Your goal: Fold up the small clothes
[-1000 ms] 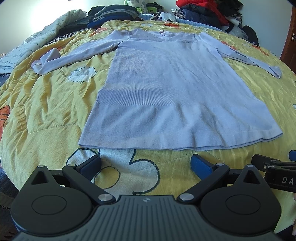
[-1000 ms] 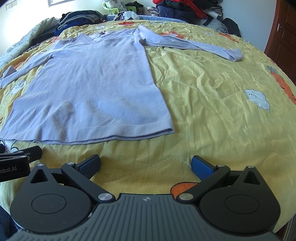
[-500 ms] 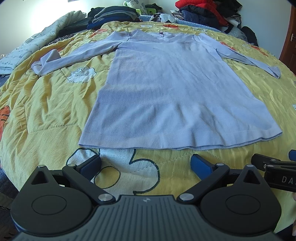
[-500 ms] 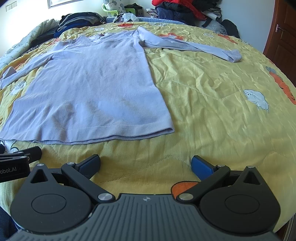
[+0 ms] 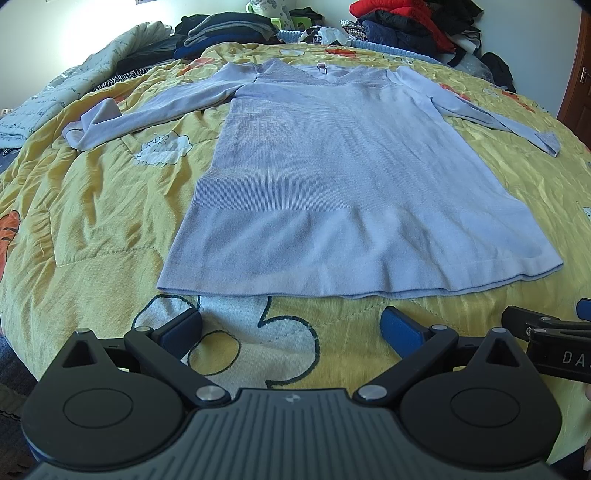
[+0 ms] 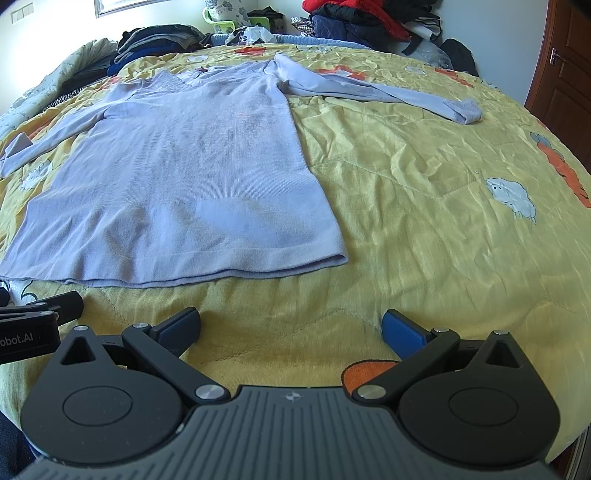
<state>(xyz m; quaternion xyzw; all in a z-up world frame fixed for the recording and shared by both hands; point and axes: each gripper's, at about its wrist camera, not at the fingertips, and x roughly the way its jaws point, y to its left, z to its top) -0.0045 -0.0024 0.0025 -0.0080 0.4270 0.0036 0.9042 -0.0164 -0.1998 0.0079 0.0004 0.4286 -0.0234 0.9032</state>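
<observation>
A light lavender long-sleeved top (image 5: 343, 177) lies flat and face up on the yellow bedspread (image 5: 81, 206), neck away from me, both sleeves spread out to the sides. It also shows in the right wrist view (image 6: 177, 173), its right sleeve (image 6: 388, 96) stretched out sideways. My left gripper (image 5: 291, 326) is open and empty, just short of the hem's left half. My right gripper (image 6: 291, 326) is open and empty, just short of the hem's right corner. Each gripper's side shows at the edge of the other view.
Piles of dark and red clothes (image 5: 402, 22) and folded garments (image 5: 225, 31) lie along the far edge of the bed. A pale quilt (image 5: 55, 92) is bunched at the far left. A wooden door (image 6: 561, 74) stands at the right.
Both views have crept slightly toward the top. The top has not moved and both grippers stay open.
</observation>
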